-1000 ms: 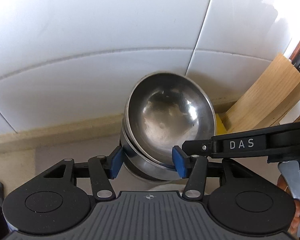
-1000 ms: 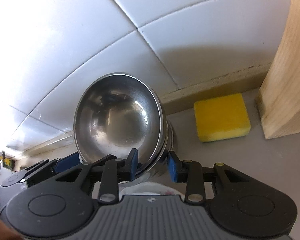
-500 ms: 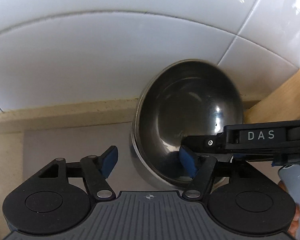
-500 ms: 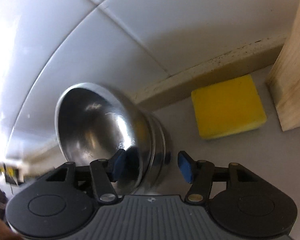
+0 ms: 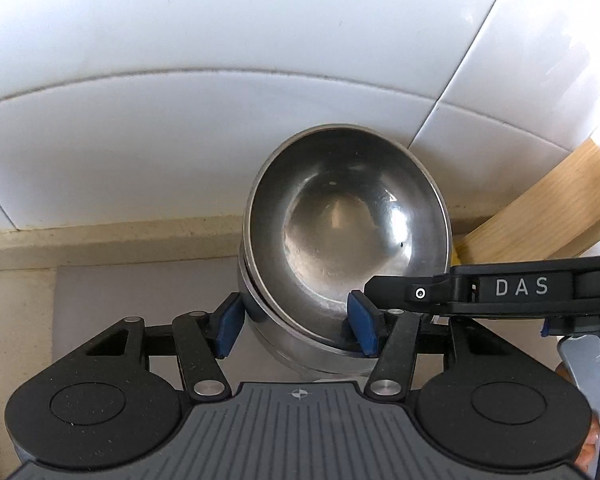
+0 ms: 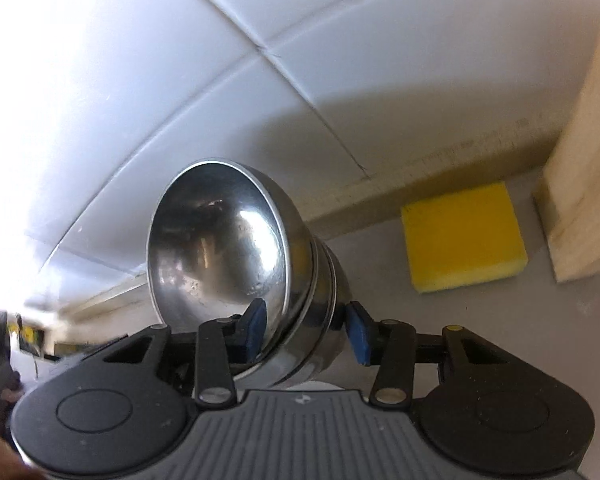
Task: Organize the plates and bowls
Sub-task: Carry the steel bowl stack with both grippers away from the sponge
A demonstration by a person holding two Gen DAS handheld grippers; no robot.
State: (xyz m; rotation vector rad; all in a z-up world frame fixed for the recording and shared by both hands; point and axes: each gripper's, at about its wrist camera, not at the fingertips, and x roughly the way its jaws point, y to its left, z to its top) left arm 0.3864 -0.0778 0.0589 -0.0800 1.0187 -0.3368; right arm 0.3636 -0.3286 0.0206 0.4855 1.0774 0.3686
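Together, both grippers are straddling the rims of a nested pair of steel bowls.

Nearest, the left gripper is sitting with jaws partly open, one blue pad outside the lower bowl, the other inside the upper bowl; firm clamping cannot be confirmed. Likewise the right gripper is spreading partly open, one pad inside the upper bowl, one just beside the lower bowl's outer wall. Both shiny bowls are tilting, empty inside. Beyond them a yellow sponge is lying on the counter, with a wooden block beside it and the white tiled wall behind.
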